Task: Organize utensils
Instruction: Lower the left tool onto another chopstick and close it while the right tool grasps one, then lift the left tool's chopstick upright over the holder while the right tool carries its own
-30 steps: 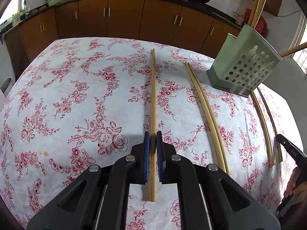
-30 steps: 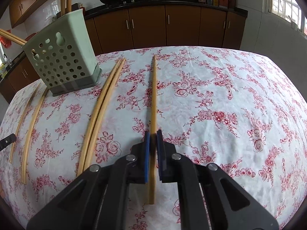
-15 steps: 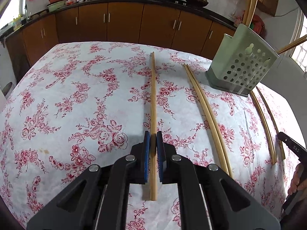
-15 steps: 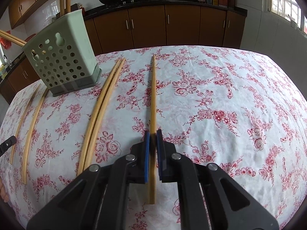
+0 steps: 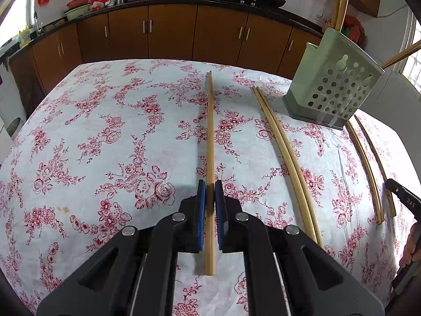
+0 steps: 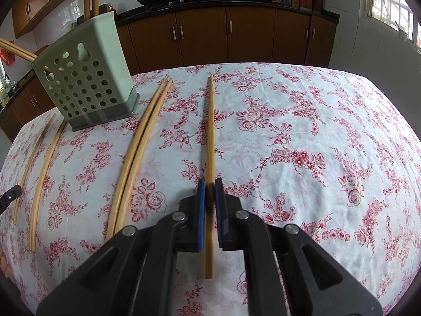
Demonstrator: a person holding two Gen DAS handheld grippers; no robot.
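Left gripper is clamped on a chopstick, blue pads pinching it near its blunt near end, and the stick runs straight out ahead, long axis pointing away toward the far edge of the table, narrow tip farthest out. Whether that stick rests on the flowered cloth or sits just above it, I can't tell. Over on the other side, same story: right gripper is squeezed tight on its own chopstick, which also points directly away, tip toward the cabinets. Between the two, a pair of chopsticks lies side by side, touching, on the cloth, running the same near-to-far way. Just beyond their far ends stands the green holder, full of round holes, upright, with chopsticks already poking up out of its top. Past the holder, two more chopsticks lie slightly apart, again lengthwise.
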